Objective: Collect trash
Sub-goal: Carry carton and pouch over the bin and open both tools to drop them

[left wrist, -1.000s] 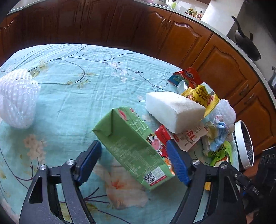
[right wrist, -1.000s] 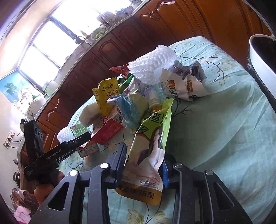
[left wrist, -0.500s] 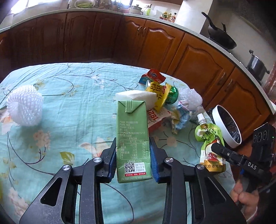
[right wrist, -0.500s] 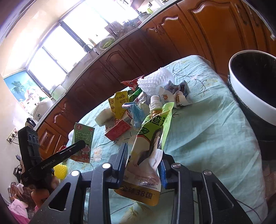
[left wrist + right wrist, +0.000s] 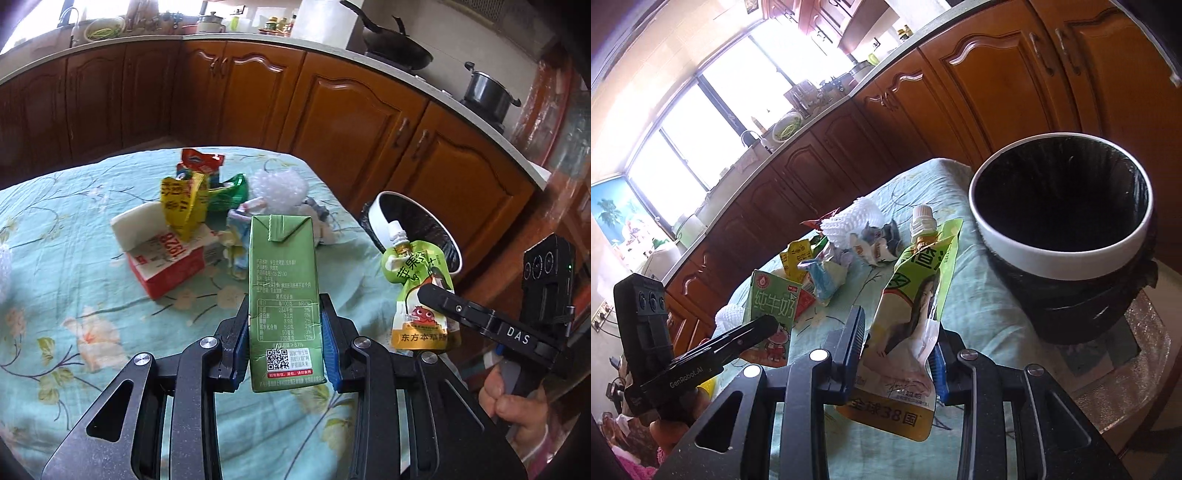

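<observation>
Both hands loaded, carry to bin under way.

L gripper (image 5: 285,341) pinched a green carton (image 5: 282,295) upright, pads on both sides, lifted clear of the table (image 5: 74,258); jaws had just closed on it. R gripper (image 5: 899,349) pinched a spout pouch (image 5: 914,317) near its base, spout end pointing ahead. Bin (image 5: 1060,240) stood beside the table edge, just ahead-right of the pouch, mouth open. Next, I'd judge: bring each item over the rim, then let go. More wrappers (image 5: 188,206) were left on the table.
</observation>
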Available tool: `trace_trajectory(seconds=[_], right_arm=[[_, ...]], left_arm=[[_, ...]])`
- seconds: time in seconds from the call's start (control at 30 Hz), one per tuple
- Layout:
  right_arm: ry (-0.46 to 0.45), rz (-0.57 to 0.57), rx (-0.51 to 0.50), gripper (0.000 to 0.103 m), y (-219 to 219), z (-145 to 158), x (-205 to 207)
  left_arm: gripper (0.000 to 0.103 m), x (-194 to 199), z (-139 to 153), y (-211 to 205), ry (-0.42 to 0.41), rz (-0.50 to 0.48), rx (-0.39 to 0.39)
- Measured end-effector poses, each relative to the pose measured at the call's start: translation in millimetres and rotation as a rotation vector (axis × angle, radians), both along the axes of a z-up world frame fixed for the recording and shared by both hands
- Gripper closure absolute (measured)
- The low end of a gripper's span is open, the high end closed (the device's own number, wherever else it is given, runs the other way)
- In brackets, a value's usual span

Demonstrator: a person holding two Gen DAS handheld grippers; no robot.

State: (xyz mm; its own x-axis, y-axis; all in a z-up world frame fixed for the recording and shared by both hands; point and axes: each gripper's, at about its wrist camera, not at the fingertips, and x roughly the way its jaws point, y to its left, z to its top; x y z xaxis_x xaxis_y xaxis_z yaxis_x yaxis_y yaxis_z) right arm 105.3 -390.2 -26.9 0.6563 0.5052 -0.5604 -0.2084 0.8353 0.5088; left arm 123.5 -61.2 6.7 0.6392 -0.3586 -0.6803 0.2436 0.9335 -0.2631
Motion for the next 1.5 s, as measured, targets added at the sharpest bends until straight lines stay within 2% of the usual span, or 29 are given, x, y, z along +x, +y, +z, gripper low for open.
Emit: trace_trajectory(seconds=[0.5,0.97,1.23,1.5], right_arm=[[-0.037,-0.116,-0.059,0.071,-53,11,0],[-0.070,-0.213,-0.141,0.071,-90,22,23],[-0.059,-0.234,-0.201,0.071,-105,22,49],[-0.024,-0.213,-0.245,0.071,-109,16,69]], left_arm=[[0.072,17,0,-76,-0.006,-0.160,0.025],[0.072,46,10,-124,-0.023,-0.238,0.032],[0.072,78,16,-162,-0.032,-0.296,0.064],[0.072,109,7,-197,0.018,-0.343,0.087]])
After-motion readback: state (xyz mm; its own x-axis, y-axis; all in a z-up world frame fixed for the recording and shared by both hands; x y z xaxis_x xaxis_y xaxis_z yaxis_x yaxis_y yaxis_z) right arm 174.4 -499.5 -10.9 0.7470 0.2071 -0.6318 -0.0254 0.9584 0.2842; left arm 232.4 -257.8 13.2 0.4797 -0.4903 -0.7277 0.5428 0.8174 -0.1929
